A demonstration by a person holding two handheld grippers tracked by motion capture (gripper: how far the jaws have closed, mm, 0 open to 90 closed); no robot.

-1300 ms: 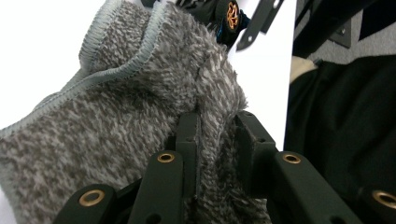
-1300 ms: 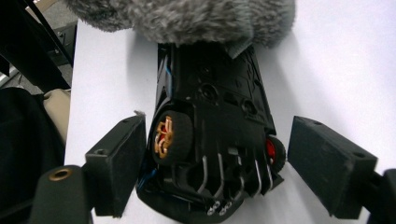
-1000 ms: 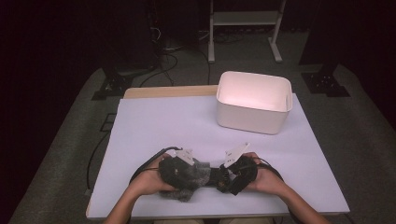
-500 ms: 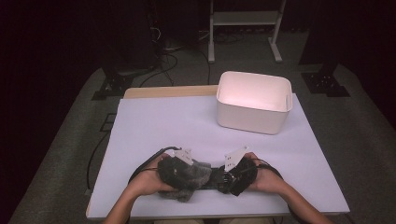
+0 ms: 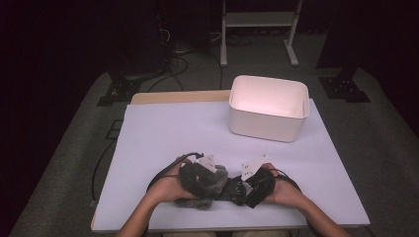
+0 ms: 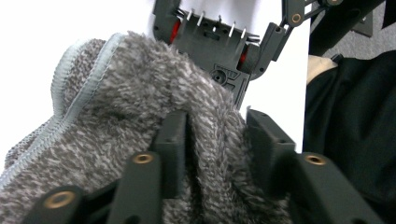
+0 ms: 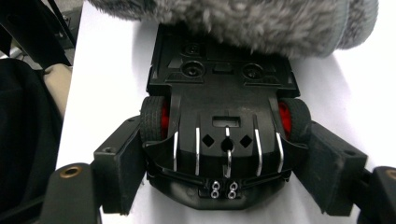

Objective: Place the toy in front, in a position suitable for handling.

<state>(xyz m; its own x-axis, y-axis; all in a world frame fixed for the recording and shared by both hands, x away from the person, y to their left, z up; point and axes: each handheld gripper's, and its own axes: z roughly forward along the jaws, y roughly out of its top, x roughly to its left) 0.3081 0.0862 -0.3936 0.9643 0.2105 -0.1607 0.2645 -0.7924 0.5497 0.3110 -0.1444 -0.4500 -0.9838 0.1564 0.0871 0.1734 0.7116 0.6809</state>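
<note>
White table (image 5: 163, 133) bears a white bin (image 5: 267, 116), probably empty.

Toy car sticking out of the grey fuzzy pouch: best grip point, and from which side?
Grip the toy car across its exposed end, at the two wheels, coming in endwise from the side away from the fuzzy pouch. The pouch covers its other end. The right hand-held gripper already straddles it there.
</note>
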